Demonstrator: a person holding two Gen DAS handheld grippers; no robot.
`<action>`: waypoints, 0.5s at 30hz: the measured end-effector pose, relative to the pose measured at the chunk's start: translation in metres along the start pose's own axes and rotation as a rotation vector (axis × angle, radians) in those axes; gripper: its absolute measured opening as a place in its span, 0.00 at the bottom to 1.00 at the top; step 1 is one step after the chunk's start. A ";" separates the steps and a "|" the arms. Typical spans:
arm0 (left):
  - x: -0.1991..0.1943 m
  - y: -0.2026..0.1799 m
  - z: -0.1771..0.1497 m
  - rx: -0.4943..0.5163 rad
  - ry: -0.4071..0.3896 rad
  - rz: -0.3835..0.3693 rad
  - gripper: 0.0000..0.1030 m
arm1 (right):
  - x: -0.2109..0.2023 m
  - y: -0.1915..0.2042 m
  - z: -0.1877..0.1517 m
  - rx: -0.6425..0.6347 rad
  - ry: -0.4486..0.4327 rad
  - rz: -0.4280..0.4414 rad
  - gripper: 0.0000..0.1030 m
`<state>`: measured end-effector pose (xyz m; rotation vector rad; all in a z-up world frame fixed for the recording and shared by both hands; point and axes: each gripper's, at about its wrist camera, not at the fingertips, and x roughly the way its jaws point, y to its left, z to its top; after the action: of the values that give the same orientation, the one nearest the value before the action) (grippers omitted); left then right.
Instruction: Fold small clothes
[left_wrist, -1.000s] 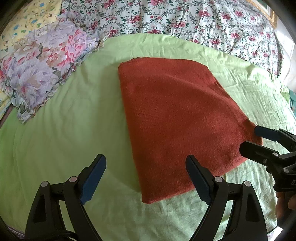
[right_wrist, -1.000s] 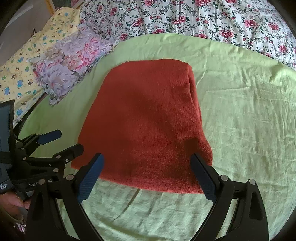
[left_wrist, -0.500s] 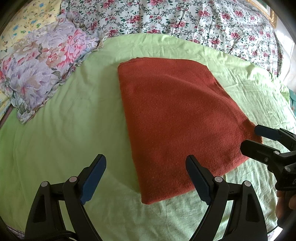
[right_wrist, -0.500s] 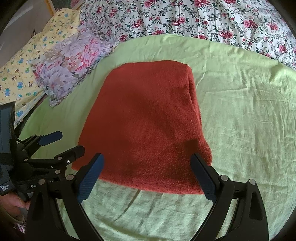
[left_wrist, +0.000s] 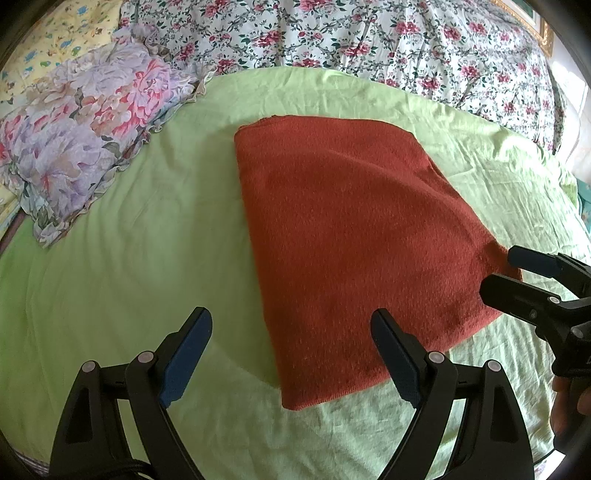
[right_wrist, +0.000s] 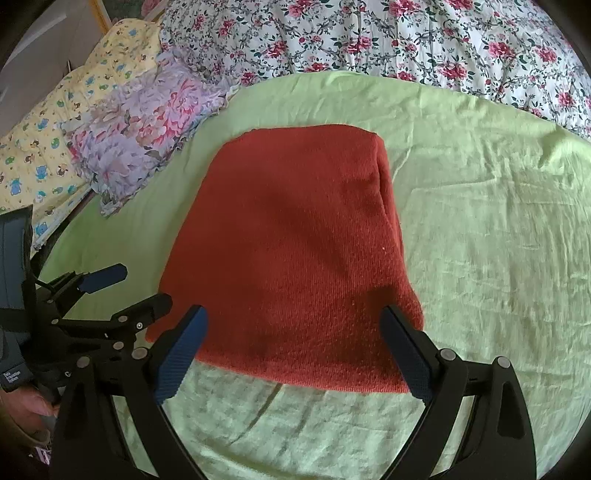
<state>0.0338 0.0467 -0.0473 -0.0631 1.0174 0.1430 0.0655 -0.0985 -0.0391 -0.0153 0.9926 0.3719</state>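
A rust-red knit cloth (left_wrist: 351, 236) lies folded and flat on the light green sheet (left_wrist: 140, 251); it also shows in the right wrist view (right_wrist: 295, 258). My left gripper (left_wrist: 291, 354) is open and empty, hovering over the cloth's near left corner. My right gripper (right_wrist: 295, 350) is open and empty, hovering over the cloth's near edge. The right gripper also shows at the right edge of the left wrist view (left_wrist: 517, 269), and the left gripper shows at the left of the right wrist view (right_wrist: 125, 288).
A purple floral pillow (left_wrist: 81, 140) lies at the far left, with a yellow patterned pillow (right_wrist: 48, 140) beyond it. A white and red floral blanket (left_wrist: 369, 44) runs along the back. The green sheet spreads wide to the right of the cloth (right_wrist: 498, 240).
Both grippers have drifted back very slightly; the cloth sits a little higher in the right wrist view. The cloth has not moved.
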 end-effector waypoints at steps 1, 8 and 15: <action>0.000 0.000 0.000 0.000 0.000 0.000 0.86 | 0.000 0.000 0.000 0.000 -0.001 0.000 0.91; 0.001 0.000 0.003 0.000 0.004 -0.001 0.86 | 0.001 0.000 0.003 0.003 -0.001 0.001 0.91; 0.005 0.000 0.007 0.009 0.009 0.009 0.86 | 0.003 -0.002 0.006 0.007 0.000 0.003 0.91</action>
<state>0.0427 0.0479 -0.0478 -0.0513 1.0272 0.1467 0.0727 -0.0989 -0.0385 -0.0080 0.9939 0.3709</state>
